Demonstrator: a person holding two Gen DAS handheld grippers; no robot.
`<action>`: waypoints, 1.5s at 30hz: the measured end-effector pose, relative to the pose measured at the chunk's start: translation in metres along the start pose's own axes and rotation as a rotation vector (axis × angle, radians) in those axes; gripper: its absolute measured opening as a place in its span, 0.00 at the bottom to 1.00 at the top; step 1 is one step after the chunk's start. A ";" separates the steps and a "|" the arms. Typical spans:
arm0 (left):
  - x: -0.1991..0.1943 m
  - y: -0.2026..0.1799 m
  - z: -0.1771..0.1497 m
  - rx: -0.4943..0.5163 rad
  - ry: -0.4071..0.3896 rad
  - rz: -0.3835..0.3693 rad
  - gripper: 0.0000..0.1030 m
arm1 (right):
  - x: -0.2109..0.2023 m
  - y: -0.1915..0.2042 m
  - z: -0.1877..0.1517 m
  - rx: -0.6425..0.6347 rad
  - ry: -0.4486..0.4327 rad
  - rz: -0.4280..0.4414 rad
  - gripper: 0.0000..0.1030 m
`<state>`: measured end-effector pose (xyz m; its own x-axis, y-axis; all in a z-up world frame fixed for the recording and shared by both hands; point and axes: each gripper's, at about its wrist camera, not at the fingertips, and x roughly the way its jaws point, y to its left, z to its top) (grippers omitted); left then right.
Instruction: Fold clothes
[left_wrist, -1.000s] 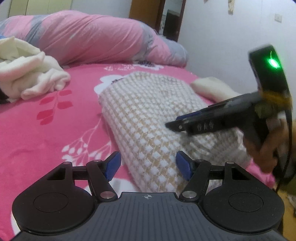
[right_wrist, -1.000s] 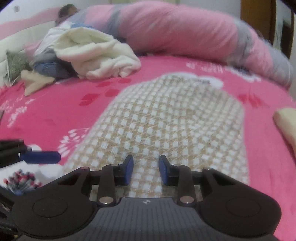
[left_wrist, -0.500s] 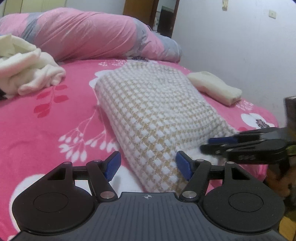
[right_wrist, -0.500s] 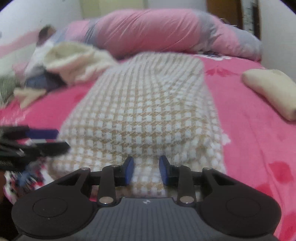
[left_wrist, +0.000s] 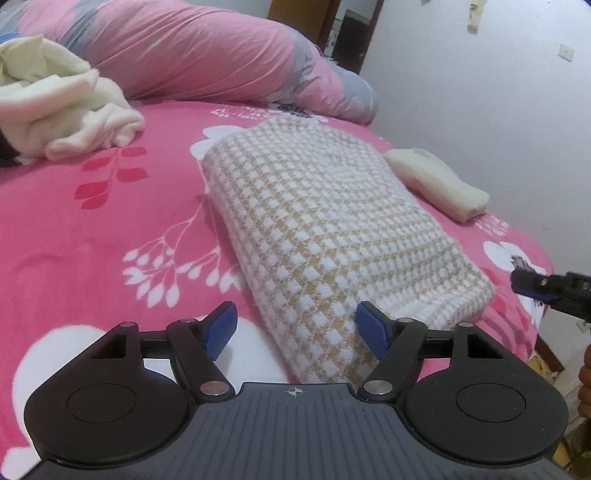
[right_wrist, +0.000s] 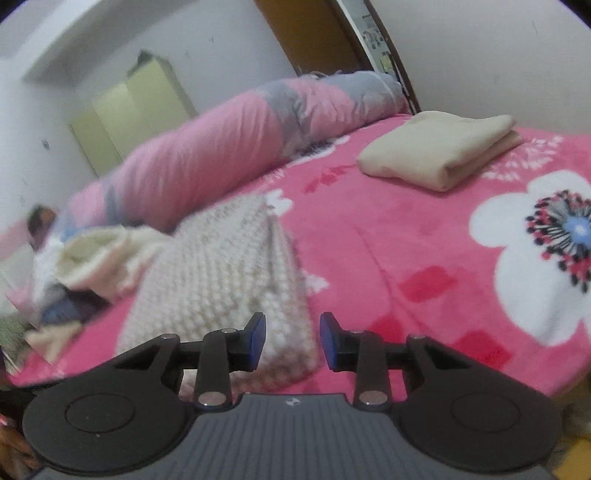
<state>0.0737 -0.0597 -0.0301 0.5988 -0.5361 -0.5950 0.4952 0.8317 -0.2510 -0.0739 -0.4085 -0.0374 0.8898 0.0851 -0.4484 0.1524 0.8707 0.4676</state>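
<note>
A folded white-and-tan checked knit garment (left_wrist: 325, 229) lies on the pink floral bed cover (left_wrist: 92, 229); it also shows in the right wrist view (right_wrist: 221, 273). My left gripper (left_wrist: 297, 328) is open and empty, its fingers either side of the garment's near corner. My right gripper (right_wrist: 291, 339) is open and empty, at the garment's near right corner; its tip shows at the right edge of the left wrist view (left_wrist: 532, 284). A folded cream garment (right_wrist: 439, 151) lies further right on the bed (left_wrist: 436, 181).
A heap of unfolded cream and other clothes (left_wrist: 59, 110) lies at the back left (right_wrist: 88, 266). A long pink-and-grey bolster (left_wrist: 192, 55) runs along the far side. A white wall (left_wrist: 480, 92) and a wooden door frame (right_wrist: 317, 40) stand behind. The bed edge is near right.
My right gripper has drawn back off the checked garment to the right and swung to face the right part of the bed, its jaws wider. My left gripper stays open at the near corner.
</note>
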 end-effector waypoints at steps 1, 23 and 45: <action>0.000 -0.001 0.000 0.000 -0.002 0.008 0.70 | 0.002 0.000 0.000 -0.002 -0.005 0.008 0.33; -0.023 -0.033 0.018 0.107 -0.237 0.112 0.69 | 0.035 0.067 0.038 -0.318 -0.096 0.000 0.33; 0.058 -0.050 0.023 0.232 -0.176 0.116 0.50 | 0.133 0.094 0.062 -0.457 0.068 -0.058 0.28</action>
<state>0.0980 -0.1352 -0.0342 0.7495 -0.4727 -0.4635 0.5353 0.8446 0.0042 0.0851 -0.3455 -0.0058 0.8527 0.0479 -0.5202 -0.0173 0.9978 0.0636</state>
